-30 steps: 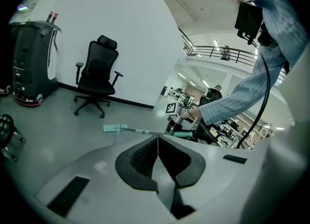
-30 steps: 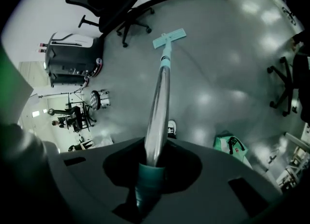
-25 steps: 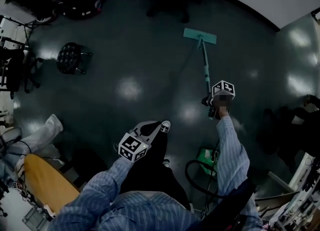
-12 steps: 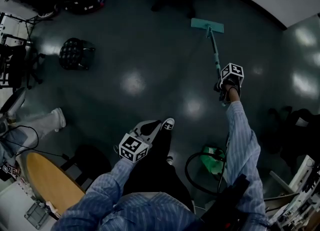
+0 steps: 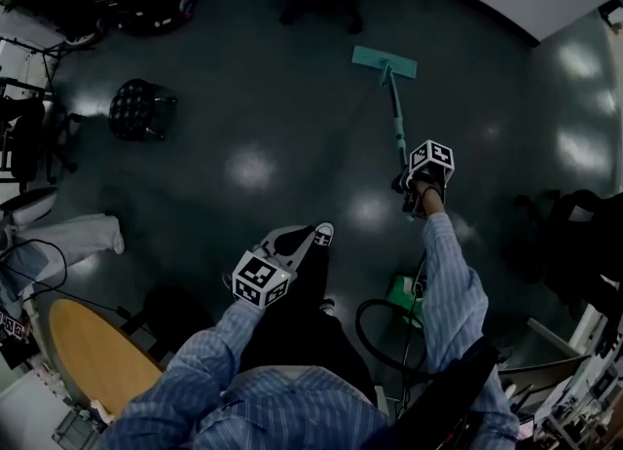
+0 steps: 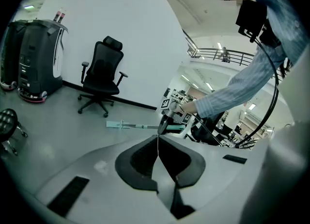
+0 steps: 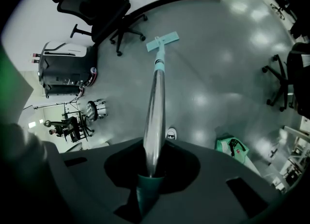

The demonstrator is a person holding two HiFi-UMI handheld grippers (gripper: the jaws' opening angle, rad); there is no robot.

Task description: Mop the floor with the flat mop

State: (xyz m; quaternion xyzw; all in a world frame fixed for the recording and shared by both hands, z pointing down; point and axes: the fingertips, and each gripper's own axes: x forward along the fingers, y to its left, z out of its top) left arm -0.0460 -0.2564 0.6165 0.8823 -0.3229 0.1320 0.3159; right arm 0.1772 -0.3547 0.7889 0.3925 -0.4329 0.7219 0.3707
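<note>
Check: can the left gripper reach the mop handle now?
Probably yes: nothing stands between the shut left gripper and the mop handle that the right gripper holds; it would need to open first.

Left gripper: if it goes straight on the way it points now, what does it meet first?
Probably the right gripper, shut on the flat mop handle: in the left gripper view it sits just beyond the shut tips of the left gripper. Depth is unclear, so it could pass beside it.
</note>
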